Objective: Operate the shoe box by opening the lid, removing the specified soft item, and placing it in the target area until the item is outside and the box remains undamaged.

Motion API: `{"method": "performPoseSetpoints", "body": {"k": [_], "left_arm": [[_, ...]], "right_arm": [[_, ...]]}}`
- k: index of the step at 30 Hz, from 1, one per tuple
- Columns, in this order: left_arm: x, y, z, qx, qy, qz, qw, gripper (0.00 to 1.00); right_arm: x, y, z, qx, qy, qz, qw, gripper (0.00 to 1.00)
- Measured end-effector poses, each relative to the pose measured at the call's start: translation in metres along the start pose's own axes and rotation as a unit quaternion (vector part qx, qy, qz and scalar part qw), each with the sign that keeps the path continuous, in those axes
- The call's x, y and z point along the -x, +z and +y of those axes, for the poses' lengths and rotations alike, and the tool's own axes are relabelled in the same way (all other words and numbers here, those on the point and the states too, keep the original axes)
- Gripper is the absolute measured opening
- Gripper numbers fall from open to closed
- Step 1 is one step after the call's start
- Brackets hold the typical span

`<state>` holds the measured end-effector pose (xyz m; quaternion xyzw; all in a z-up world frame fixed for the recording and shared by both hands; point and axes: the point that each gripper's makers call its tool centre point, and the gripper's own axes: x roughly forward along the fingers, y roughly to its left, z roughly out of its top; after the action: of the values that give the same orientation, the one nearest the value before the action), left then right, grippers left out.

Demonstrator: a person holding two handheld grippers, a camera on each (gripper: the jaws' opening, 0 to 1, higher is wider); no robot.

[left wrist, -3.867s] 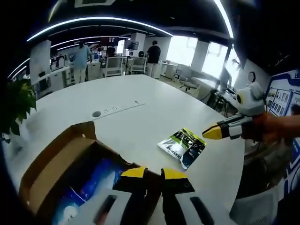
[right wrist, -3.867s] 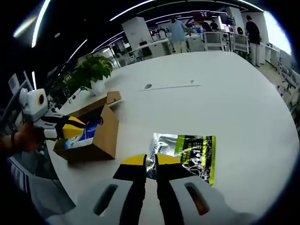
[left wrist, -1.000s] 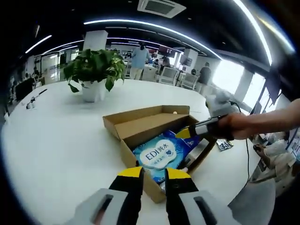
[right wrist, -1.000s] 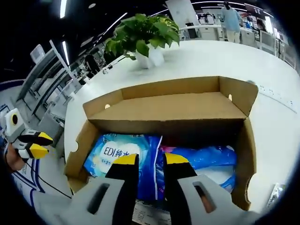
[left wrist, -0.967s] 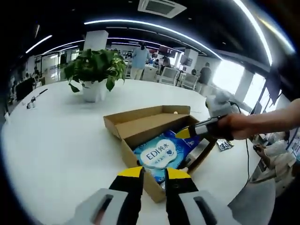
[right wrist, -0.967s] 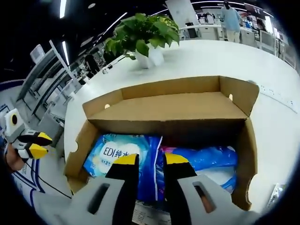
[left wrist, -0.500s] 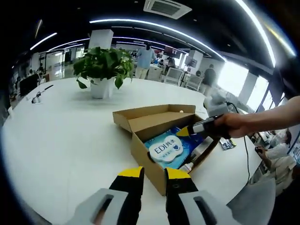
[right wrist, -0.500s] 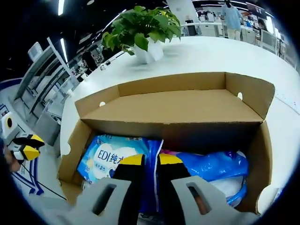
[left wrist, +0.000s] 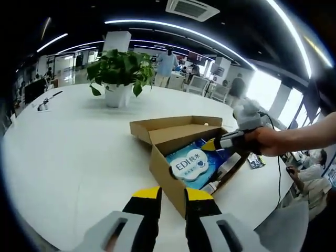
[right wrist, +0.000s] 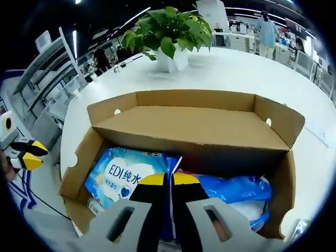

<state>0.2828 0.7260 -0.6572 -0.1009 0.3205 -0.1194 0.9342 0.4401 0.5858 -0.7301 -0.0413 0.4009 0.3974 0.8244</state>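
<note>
Reaching into the open shoe box (right wrist: 189, 131), the right gripper (right wrist: 168, 181) has its two yellow-tipped jaws drawn almost together over the edge of the blue wipes pack (right wrist: 123, 176), which lies in the box just ahead and to the left of those jaws; whether the film is actually pinched between them cannot be told from the right gripper view. A second blue soft pack (right wrist: 231, 190) lies to the right of the jaws, touching the first. The lid (right wrist: 194, 118) is already folded back beyond the jaws. In the left gripper view, the left gripper (left wrist: 172, 193) hovers with its jaws nearly closed and holding nothing, the box standing well ahead of it and the right gripper entering from the right. Likely risks, as a judgement: a grip on thin film alone may slip or tear the wrapper; a lift at an angle may drag the pack against the cardboard wall and dent it or tip the box, since nothing steadies the box; the neighbouring pack may be carried up with it. The box rests on a broad white table (left wrist: 68, 152), with a potted plant (left wrist: 122, 73) in a white pot beyond the box. Around it lies a large open office with ceiling light strips, desks, chairs, bright windows and people standing far off.
</note>
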Motion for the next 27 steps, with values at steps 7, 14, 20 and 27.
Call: {"method": "performPoseSetpoints", "body": {"k": [7,14,20,27], "left_arm": [[-0.005,0.006,-0.017,-0.002,-0.012,-0.003,0.9999,0.17],[-0.012,0.015,-0.03,-0.01,-0.023,-0.006,0.9997,0.17],[-0.017,0.021,-0.038,-0.015,-0.032,-0.007,0.9993,0.17],[-0.027,0.019,-0.045,-0.022,-0.045,0.003,0.9987,0.17]], "right_arm": [[0.012,0.006,0.011,-0.017,0.01,-0.018,0.9996,0.0],[0.022,0.004,0.012,-0.018,0.012,-0.017,0.9996,0.0],[0.049,-0.001,0.02,-0.051,0.013,-0.029,0.9982,0.0],[0.071,0.0,0.023,-0.084,0.018,-0.046,0.9953,0.0]]}}
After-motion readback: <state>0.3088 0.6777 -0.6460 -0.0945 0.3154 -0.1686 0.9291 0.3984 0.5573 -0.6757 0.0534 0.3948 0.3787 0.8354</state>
